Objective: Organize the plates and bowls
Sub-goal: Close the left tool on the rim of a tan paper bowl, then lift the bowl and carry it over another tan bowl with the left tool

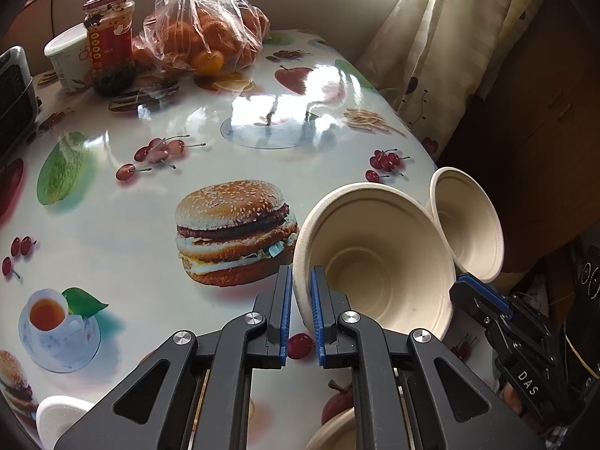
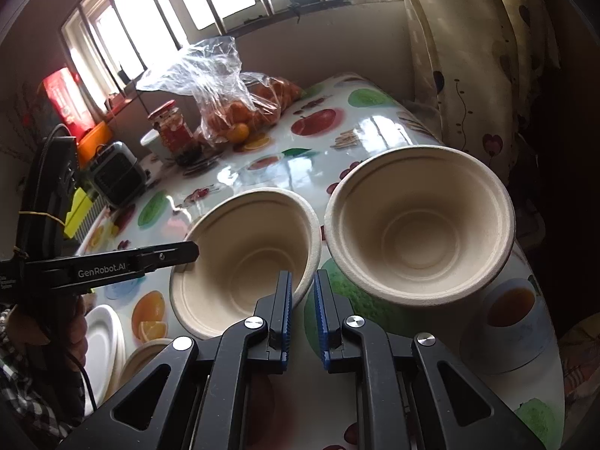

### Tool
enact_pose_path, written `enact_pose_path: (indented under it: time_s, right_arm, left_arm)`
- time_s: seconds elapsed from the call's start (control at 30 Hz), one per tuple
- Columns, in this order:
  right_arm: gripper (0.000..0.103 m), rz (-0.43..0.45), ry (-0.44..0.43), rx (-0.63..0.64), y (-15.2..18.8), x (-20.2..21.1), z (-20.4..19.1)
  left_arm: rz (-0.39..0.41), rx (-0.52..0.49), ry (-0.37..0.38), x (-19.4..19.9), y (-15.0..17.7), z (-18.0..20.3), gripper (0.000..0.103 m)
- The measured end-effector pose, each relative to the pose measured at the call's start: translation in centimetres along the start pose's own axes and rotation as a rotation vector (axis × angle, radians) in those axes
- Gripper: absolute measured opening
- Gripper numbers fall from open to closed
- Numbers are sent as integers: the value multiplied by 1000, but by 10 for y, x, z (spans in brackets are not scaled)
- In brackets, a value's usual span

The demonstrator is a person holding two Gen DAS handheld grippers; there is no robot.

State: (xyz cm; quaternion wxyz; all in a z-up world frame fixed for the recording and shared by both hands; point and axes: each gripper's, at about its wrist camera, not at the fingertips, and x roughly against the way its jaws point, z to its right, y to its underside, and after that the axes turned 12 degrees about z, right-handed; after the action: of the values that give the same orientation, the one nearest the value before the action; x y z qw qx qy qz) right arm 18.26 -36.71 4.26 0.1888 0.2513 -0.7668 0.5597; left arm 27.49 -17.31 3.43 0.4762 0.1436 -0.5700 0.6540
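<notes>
- The left gripper (image 1: 301,313) is clenched on the rim of the left bowl (image 1: 378,258), which is held tilted above the table (image 1: 150,202).
- The right gripper (image 2: 303,317) has its jaws closed on the rim of the right bowl (image 2: 418,225).
- "GenRobot.AI" is read on the left gripper and "DAS" on the right.
- White plates (image 2: 105,341) are stacked at the table's edge.
- A red-labelled jar (image 1: 108,37) is seen; its writing cannot be read.

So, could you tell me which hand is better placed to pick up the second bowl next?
Probably the right. The right gripper is shut on the rim of the first bowl, directly beside the second bowl; the left gripper holds the opposite rim, with that whole bowl in between.
</notes>
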Motion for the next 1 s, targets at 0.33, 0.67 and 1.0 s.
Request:
enact_pose_path:
  time_s: [0.33, 0.67, 1.0]
  right_arm:
    - [12, -2, 1, -14, 1, 0, -1]
    - [13, -20, -40, -92, 4, -2, 7]
    - [15, -28, -53, -104, 4, -4, 9]
  left_arm:
    - [-3, 1, -5, -1, 0, 0, 11]
    - [-9, 3, -4, -3, 2, 0, 11]
    - [-8, 8, -2, -2, 2, 0, 11]
